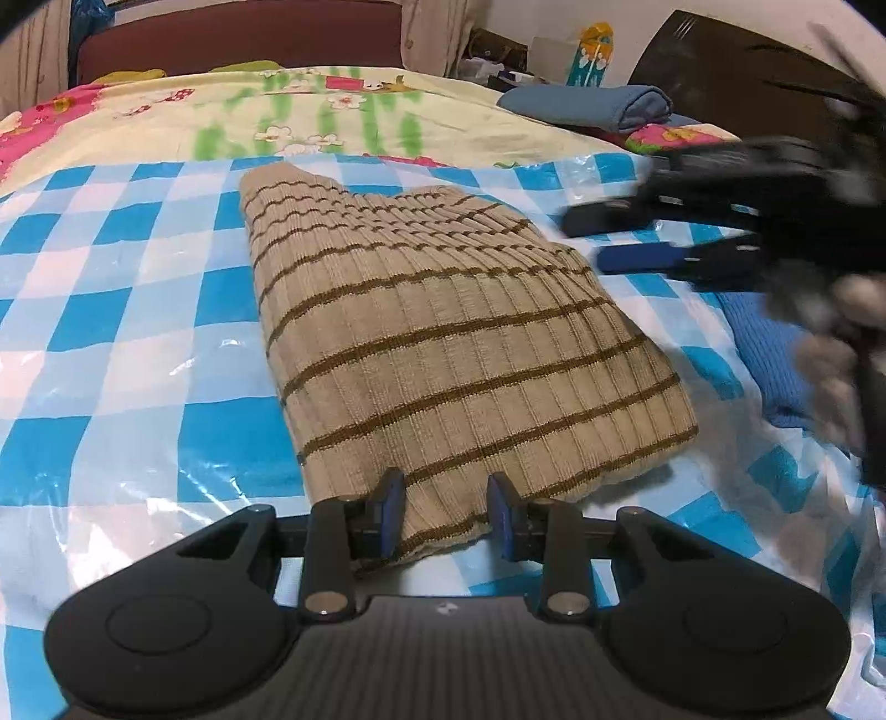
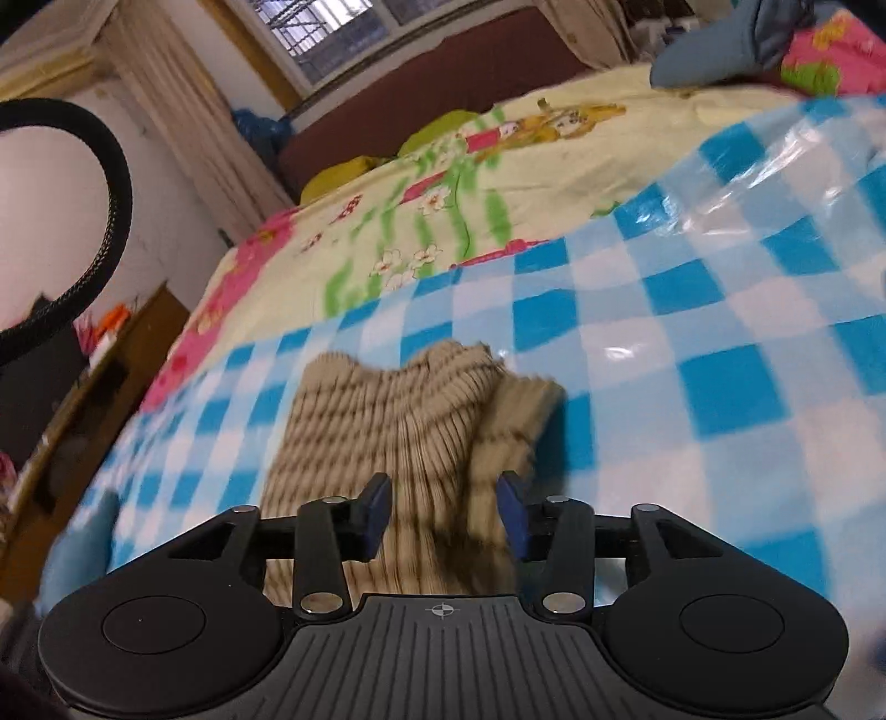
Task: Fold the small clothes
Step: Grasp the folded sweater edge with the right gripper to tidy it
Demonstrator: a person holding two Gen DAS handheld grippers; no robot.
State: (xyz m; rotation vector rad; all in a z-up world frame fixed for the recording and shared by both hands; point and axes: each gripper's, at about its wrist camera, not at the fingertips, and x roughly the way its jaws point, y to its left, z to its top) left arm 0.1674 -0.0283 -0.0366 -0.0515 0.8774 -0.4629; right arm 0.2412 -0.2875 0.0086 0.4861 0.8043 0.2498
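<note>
A folded beige knit garment with brown stripes (image 1: 443, 332) lies flat on the blue-and-white checked plastic sheet (image 1: 138, 266) that covers the bed. My left gripper (image 1: 446, 509) is at its near corner, fingers apart. The cloth runs between and under them without bunching, so the gripper is open. In the left wrist view my right gripper (image 1: 587, 239) is blurred at the right, just off the garment's far right edge, open and holding nothing. In the right wrist view, the right gripper (image 2: 443, 509) is low over the garment (image 2: 398, 421), its fingers wide apart.
A blue knit garment (image 1: 775, 360) lies on the sheet at the right, under the blurred hand (image 1: 841, 343) holding the right gripper. A folded blue cloth (image 1: 598, 105) lies at the far right. The floral bedsheet (image 1: 310, 111) reaches the dark headboard (image 1: 238, 39). A black cable (image 2: 105, 221) loops at the left.
</note>
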